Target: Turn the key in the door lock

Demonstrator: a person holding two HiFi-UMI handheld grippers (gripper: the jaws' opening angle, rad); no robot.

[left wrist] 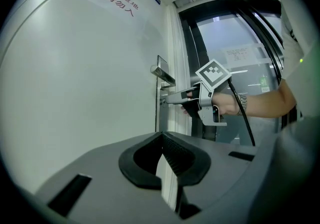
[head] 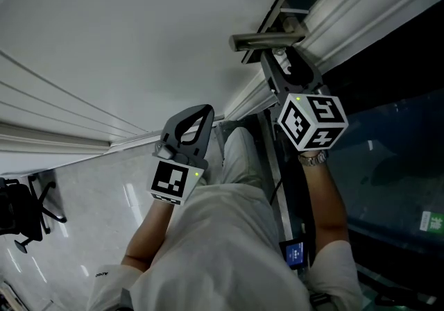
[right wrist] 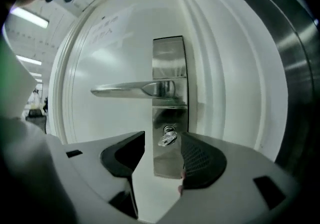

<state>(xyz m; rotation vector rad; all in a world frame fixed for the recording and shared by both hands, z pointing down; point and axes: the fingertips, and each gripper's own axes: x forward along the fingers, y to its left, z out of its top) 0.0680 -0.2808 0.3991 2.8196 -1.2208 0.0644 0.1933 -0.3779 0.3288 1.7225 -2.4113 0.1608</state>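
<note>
The left gripper [left wrist: 162,158] and right gripper [right wrist: 162,155] are moulded in grey with black pads [right wrist: 200,160]. White sleeves [head: 333,264] and a metal wristwatch [head: 313,158] are worn.

Pale glossy floor [head: 90,223], black office chair [head: 24,214], dark glass [head: 399,157]

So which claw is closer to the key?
Right. The right claw is at the key, its jaws apart either side; the left claw hangs well back from the door.

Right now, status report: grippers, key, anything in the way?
Right gripper open, fingers either side of key, not pressing. Left gripper shut, empty. Key in lock, below door handle. Nothing in the way.
</note>
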